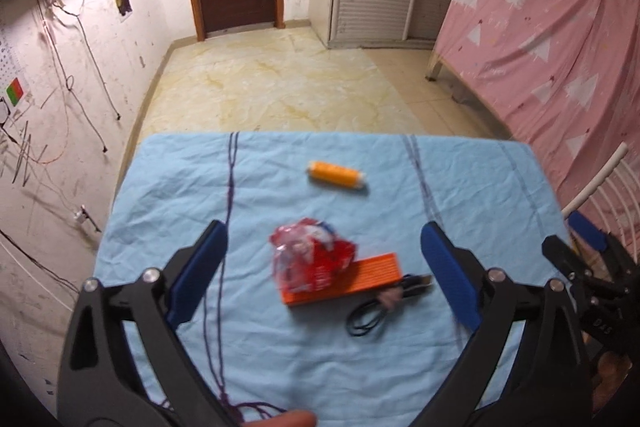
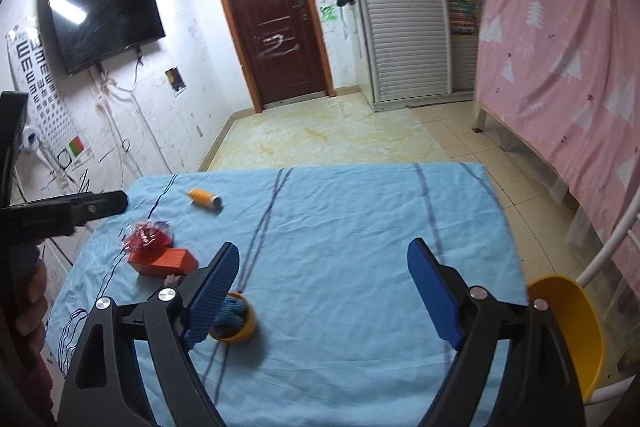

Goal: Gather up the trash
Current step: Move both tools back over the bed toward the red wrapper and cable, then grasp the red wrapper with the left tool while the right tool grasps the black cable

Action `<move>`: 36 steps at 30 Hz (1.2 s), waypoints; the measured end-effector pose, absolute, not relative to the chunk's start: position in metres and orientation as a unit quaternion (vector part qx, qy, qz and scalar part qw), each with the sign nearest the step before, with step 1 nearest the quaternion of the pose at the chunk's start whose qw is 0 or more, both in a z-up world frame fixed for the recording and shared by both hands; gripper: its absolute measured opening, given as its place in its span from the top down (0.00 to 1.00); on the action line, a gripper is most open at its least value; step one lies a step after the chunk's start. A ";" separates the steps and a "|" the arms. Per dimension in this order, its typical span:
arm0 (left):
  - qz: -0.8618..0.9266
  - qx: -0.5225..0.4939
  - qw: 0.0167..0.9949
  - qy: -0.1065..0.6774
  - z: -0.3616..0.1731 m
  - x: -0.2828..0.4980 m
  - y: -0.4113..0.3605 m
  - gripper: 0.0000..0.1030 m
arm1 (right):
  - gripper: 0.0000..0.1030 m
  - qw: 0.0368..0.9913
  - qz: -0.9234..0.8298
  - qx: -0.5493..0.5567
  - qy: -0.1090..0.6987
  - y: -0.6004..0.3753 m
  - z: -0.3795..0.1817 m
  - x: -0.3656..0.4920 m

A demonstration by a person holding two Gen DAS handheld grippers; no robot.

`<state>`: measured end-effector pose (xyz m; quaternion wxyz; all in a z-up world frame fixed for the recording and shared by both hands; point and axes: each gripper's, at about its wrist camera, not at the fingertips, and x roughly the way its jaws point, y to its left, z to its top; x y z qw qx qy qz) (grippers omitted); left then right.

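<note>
Nothing looks collected yet, as far as these views show. Your left claw (image 1: pixel 322 267) is spread wide and empty, hovering over the crumpled red wrapper (image 1: pixel 310 259), which sits between the open fingers in view but is not touched by either pad. That wrapper is the obvious trash item; it lies mid-worktop on the blue cloth (image 1: pixel 360 367), leaning against the left end of an orange box (image 1: pixel 360 277). A black cable (image 1: pixel 384 307) is coiled just right of and nearer than the box, with some small pinkish scrap on it that is too blurred to identify. An orange thread spool (image 1: pixel 337 175) lies farther off, well apart from the rest. Your right claw (image 2: pixel 324 291) is also wide apart with nothing in it, over bare cloth on the right half of the worktop. A small yellow bowl (image 2: pixel 236 323) sits near its left finger, holding something blue-grey, possibly yarn or cloth; can't tell. A bigger yellow container (image 2: pixel 576 331) shows at the near right edge, off the worktop side; my guess is that's the bin, and I can't see its contents. Judgement: you're at the approach stage for the first pick. Left to do: drop onto the wrapper, close on it, carry it right to the container, then check whether the scrap on the cable counts as trash too. Box, cable and spool look like keepers.
</note>
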<state>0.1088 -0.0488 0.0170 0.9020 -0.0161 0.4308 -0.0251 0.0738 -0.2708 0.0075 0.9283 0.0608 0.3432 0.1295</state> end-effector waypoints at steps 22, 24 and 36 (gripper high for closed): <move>-0.059 -0.088 0.870 0.481 -0.034 0.138 -0.019 0.78 | 0.20 0.896 0.233 -0.040 0.377 -0.162 -0.008 0.075; -0.058 -0.088 0.876 0.471 -0.029 0.137 -0.015 0.78 | 0.19 0.888 0.251 -0.047 0.382 -0.149 -0.010 0.076; -0.063 -0.112 0.879 0.459 -0.024 0.133 0.004 0.78 | 0.17 0.860 0.251 -0.103 0.432 -0.102 -0.041 0.090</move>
